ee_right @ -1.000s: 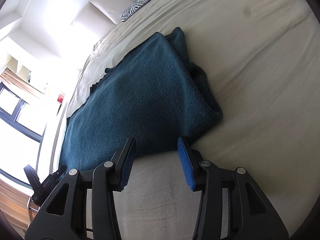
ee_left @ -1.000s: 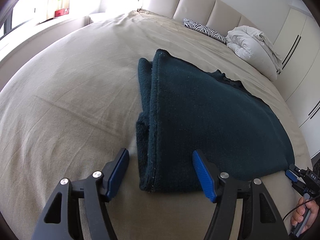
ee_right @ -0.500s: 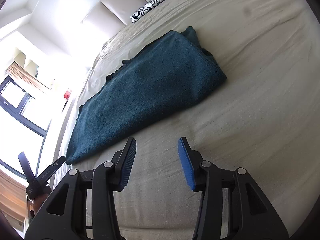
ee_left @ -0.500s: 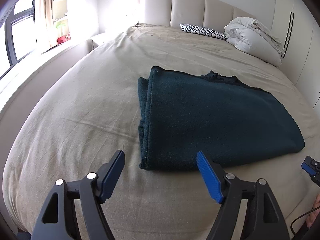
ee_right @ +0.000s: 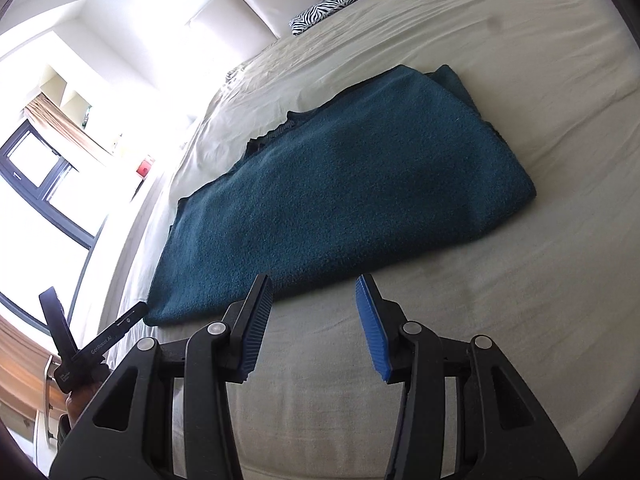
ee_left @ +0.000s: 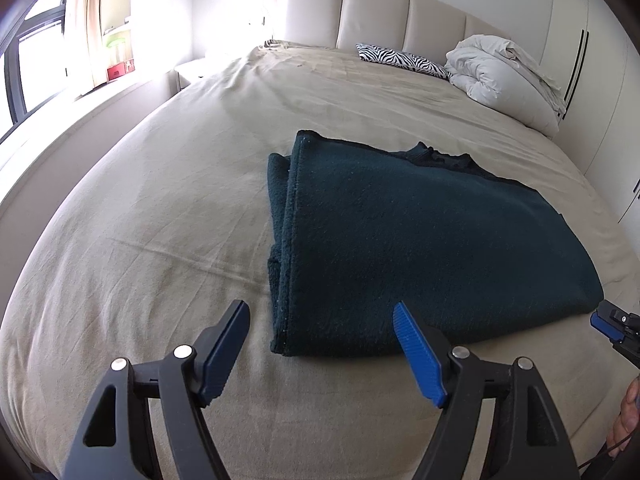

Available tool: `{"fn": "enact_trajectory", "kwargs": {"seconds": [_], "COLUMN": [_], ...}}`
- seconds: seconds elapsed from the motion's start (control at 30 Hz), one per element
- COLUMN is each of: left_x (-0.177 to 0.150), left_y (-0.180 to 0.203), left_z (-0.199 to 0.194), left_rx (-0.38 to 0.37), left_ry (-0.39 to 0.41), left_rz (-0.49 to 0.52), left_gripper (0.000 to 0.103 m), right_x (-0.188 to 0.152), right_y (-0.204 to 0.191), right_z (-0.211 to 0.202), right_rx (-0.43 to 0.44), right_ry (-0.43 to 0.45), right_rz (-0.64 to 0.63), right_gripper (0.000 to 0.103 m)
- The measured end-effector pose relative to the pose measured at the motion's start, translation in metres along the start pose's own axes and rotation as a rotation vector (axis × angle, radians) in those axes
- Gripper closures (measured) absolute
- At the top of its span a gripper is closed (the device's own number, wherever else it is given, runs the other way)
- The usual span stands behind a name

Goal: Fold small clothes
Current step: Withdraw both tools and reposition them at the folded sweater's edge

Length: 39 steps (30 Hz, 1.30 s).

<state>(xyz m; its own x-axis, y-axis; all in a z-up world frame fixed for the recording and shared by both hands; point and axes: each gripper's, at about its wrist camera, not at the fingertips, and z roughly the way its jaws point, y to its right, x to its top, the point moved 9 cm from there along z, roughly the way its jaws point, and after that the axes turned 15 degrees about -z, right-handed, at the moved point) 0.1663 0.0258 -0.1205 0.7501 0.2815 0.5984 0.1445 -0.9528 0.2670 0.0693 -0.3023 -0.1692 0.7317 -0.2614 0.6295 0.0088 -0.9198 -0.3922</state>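
The dark teal fleece garment (ee_left: 420,248) lies folded flat on the beige bedsheet (ee_left: 160,200), its layered open edges to my left and its rounded fold to my right. My left gripper (ee_left: 320,344) hangs just short of the near left corner, jaws wide apart and holding nothing. My right gripper (ee_right: 314,320) hovers near the long near edge, spread about as wide, also empty. I judge 1 more fold remains. To do it well, I should pinch all stacked layers at the 2 near corners together, lift evenly, and lay them over without dragging the lower layer out of line.
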Motion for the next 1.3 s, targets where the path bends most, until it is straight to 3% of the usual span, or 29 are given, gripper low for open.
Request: {"fn": "enact_trajectory", "kwargs": {"seconds": [0.37, 0.6, 0.73, 0.97, 1.1, 1.2, 1.3], "left_x": [0.007, 0.013, 0.010, 0.005, 0.003, 0.000, -0.001], "left_y": [0.007, 0.014, 0.017, 0.019, 0.017, 0.016, 0.014], "left_z": [0.017, 0.028, 0.033, 0.036, 0.033, 0.033, 0.033], "left_rx": [-0.028, -0.026, -0.029, -0.025, -0.027, -0.029, -0.033], "left_ry": [-0.006, 0.008, -0.003, -0.011, -0.012, -0.021, -0.025], "left_rz": [0.015, 0.029, 0.029, 0.038, 0.035, 0.026, 0.019], "left_gripper": [0.026, 0.026, 0.026, 0.026, 0.026, 0.026, 0.026], "right_x": [0.026, 0.077, 0.090, 0.066, 0.050, 0.049, 0.047], "right_y": [-0.020, 0.053, 0.097, 0.136, 0.129, 0.129, 0.129], "right_z": [0.039, 0.014, 0.012, 0.008, 0.018, 0.017, 0.011], "right_rx": [0.027, -0.203, -0.295, -0.251, -0.301, -0.322, -0.338], "right_ry": [-0.009, 0.094, 0.053, 0.033, -0.023, -0.025, -0.018], "right_rz": [-0.021, -0.044, -0.047, 0.030, -0.067, -0.070, -0.074], "right_gripper": [0.061, 0.061, 0.061, 0.062, 0.074, 0.097, 0.098]}}
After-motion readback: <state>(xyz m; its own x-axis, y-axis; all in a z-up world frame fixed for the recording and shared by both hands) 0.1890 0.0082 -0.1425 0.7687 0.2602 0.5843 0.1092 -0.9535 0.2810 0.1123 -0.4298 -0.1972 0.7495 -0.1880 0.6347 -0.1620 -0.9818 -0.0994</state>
